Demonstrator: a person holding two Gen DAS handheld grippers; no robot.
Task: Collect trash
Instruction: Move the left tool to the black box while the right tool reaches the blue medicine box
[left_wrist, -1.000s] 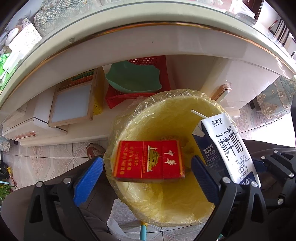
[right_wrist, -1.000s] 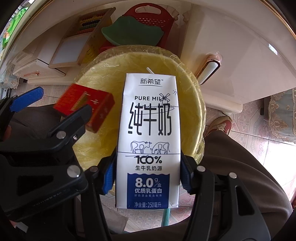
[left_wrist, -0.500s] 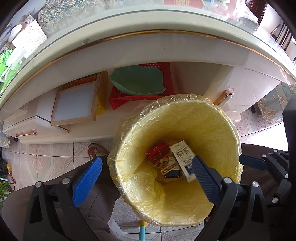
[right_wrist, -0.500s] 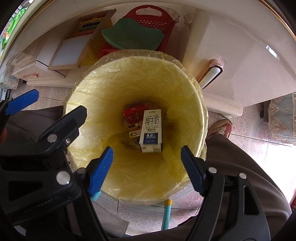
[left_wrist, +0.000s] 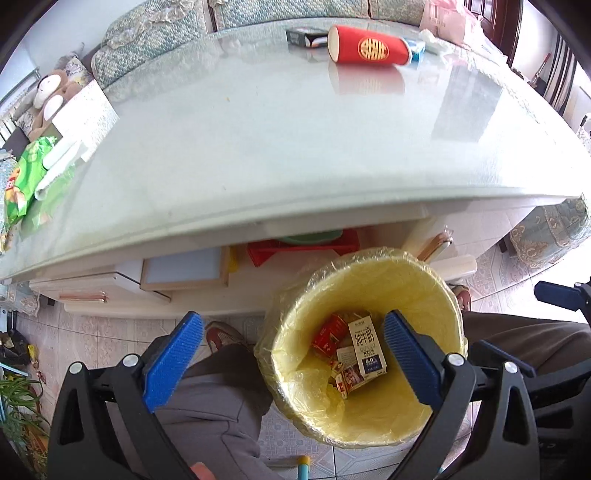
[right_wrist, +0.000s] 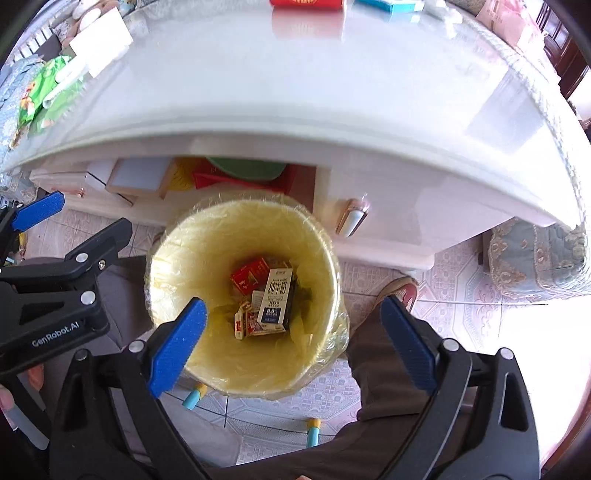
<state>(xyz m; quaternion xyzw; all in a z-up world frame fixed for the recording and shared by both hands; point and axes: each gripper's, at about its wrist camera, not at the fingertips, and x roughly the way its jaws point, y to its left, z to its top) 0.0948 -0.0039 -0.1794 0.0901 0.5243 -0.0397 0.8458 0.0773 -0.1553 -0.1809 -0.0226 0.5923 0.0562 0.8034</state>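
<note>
A yellow-lined trash bin (left_wrist: 295, 317) (right_wrist: 325, 258) stands on the floor by the table. At its bottom lie a white and blue milk carton (left_wrist: 367, 349) (right_wrist: 275, 299), a red cigarette box (left_wrist: 327, 334) (right_wrist: 249, 273) and other small packs. My left gripper (left_wrist: 291, 360) is open and empty above the bin's left rim. My right gripper (right_wrist: 291, 341) is open and empty above the bin's near rim. On the glass table (left_wrist: 258, 129) lie a red paper cup (left_wrist: 369, 50), a small dark box (left_wrist: 304, 37) and a green snack bag (left_wrist: 26, 173).
A tissue box (left_wrist: 83, 122) sits at the table's left. Under the table are a red basket with a green dish (right_wrist: 243, 170) and a white-framed board (left_wrist: 184, 269). The person's legs and shoes (right_wrist: 397, 291) flank the bin on tiled floor.
Both grippers opened and dropped the red box and the milk carton into the bin. Both then rose, so the tabletop has come into view.
</note>
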